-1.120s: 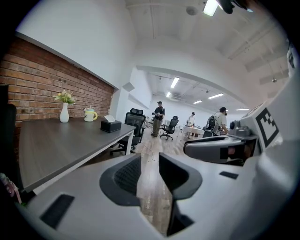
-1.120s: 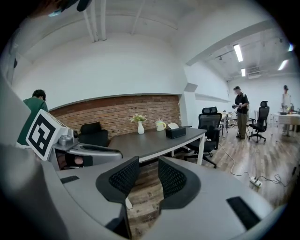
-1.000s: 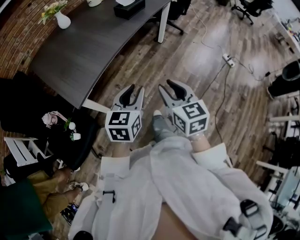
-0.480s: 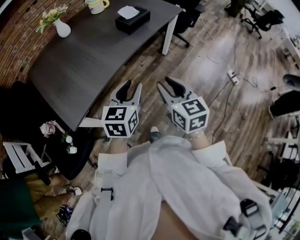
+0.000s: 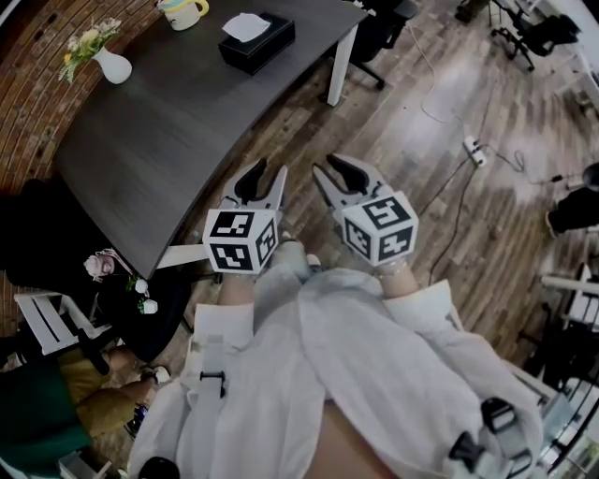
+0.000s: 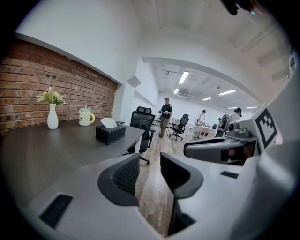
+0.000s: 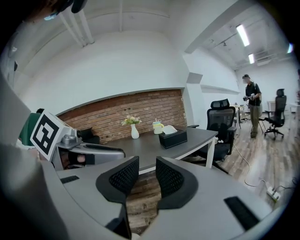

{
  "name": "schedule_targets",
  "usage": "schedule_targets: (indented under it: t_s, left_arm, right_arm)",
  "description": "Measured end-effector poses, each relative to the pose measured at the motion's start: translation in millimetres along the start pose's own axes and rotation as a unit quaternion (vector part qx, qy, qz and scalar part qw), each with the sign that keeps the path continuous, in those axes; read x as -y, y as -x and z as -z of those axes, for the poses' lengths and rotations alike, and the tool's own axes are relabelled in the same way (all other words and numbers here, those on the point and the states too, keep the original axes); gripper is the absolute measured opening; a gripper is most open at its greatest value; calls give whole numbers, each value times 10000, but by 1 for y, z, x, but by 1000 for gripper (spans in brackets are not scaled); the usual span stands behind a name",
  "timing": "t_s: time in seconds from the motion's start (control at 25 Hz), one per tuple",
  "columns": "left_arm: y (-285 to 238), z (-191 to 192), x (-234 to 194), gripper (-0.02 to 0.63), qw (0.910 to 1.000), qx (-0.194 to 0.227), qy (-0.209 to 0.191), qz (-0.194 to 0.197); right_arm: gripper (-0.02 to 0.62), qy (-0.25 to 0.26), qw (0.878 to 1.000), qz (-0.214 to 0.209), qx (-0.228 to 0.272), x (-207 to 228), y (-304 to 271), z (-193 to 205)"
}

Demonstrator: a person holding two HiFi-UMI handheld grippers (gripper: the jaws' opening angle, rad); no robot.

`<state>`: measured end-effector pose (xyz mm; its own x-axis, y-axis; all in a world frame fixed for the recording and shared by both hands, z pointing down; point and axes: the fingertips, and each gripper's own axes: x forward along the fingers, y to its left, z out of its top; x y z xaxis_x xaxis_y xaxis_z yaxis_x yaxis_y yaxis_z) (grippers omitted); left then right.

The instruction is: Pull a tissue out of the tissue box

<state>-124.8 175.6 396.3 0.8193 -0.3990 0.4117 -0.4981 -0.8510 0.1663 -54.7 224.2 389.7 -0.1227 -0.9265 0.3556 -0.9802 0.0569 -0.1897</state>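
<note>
A black tissue box (image 5: 255, 39) with a white tissue sticking out of its top stands near the far end of a dark table (image 5: 159, 122). It also shows in the left gripper view as the tissue box (image 6: 110, 132) and in the right gripper view as the tissue box (image 7: 172, 137). My left gripper (image 5: 265, 176) and right gripper (image 5: 335, 170) are held side by side over the wooden floor, well short of the box. Both are open with nothing between the jaws, as the left gripper (image 6: 150, 161) and right gripper (image 7: 147, 173) show close up.
On the table beside the box stand a mug (image 5: 181, 11) and a white vase (image 5: 103, 64) of flowers. A black office chair (image 6: 140, 123) is at the table's far end. A power strip (image 5: 474, 150) with cables lies on the floor. People stand farther back (image 6: 165, 112).
The head view has shifted toward the table, so the tissue box, mug and vase come fully into sight. Both grippers stay side by side, still empty.
</note>
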Motion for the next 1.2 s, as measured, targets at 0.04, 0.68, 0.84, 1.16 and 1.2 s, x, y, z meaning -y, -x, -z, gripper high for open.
schedule_targets:
  t_s: [0.04,0.68,0.84,1.16,1.2]
  left_arm:
    - [-4,-2,-3,121,10000,11,10,-18]
    - [-99,-41,-77,121,9998,9,182,74]
    - [-134,-67,-104,121,9998,9,138,138]
    - [-191,-130,-163,124,9994,200,-35,286]
    - [-196,-137,-171,124,9993,232,-51,283]
  right_arm:
    - [107,-28,10000,27,3,5,-3,0]
    - [107,-127,9995,270,-130,76,-100,-29]
    - [107,-231,9994,237,-89,92,-144,-57]
    - [107,-296,9991,292,105,123,-228,-114]
    - [107,-263,9992,285,120,125,-237,-120]
